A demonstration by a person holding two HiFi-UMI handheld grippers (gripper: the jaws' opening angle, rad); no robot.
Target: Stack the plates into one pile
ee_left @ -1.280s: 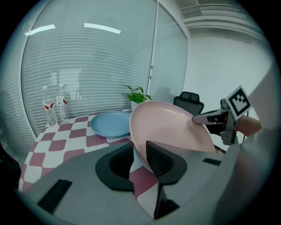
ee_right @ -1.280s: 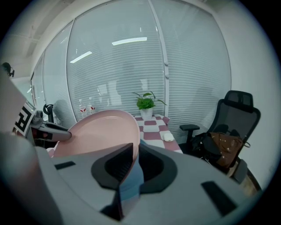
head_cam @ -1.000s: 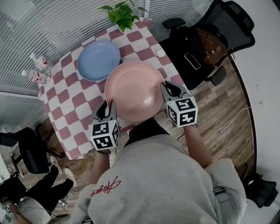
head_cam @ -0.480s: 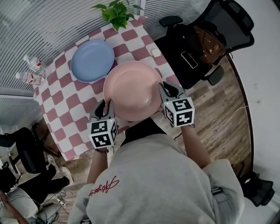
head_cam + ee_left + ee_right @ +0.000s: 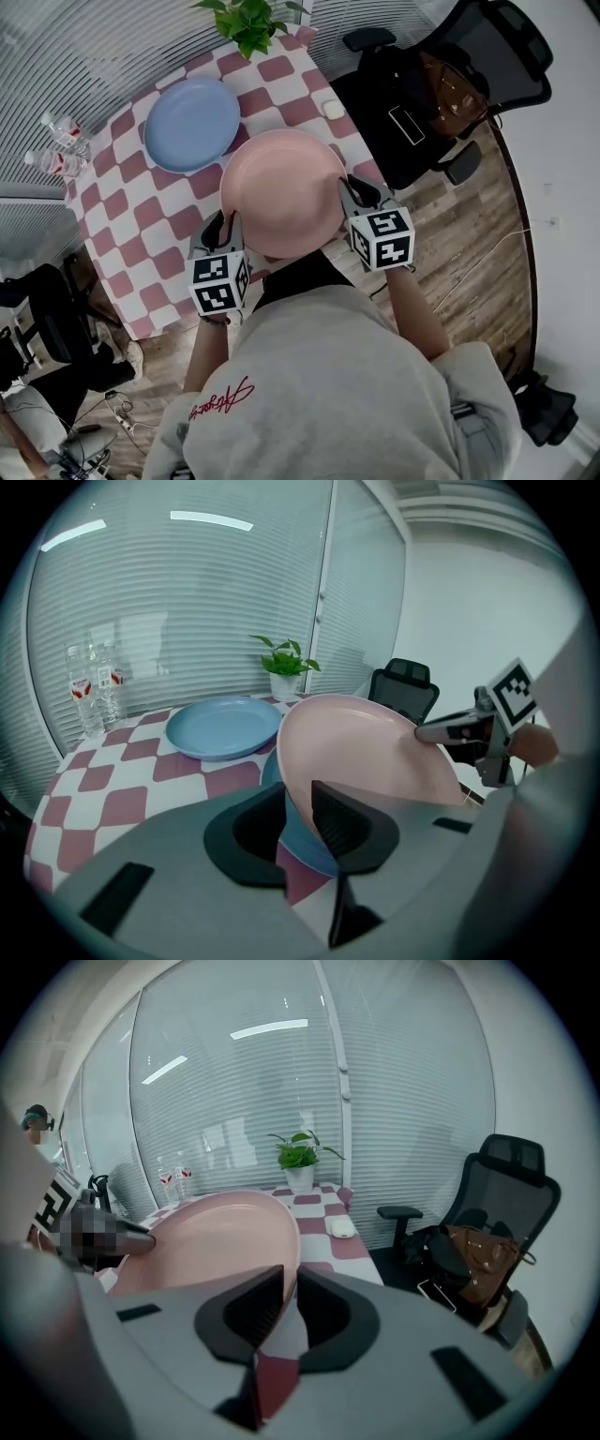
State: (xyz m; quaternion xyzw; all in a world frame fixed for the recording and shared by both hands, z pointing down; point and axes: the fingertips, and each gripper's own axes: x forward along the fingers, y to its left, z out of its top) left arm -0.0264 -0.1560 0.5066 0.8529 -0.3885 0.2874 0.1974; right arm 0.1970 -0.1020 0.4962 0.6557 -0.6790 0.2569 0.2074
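I hold a pink plate over the near part of the checkered table, with a gripper on each side. My left gripper is shut on its left rim and my right gripper is shut on its right rim. In the left gripper view the pink plate tilts up out of the left gripper, and part of a blue plate shows right beneath it. In the right gripper view the pink rim sits between the jaws of the right gripper. Another blue plate lies alone at the far left of the table.
A potted plant stands at the table's far edge, and two water bottles stand at its left edge. A small white object lies near the right edge. A black office chair with a brown bag stands to the right of the table.
Both grippers have carried the pink plate a little down and away from the lone blue plate, so a gap now shows between them. The grip on both rims is unchanged.
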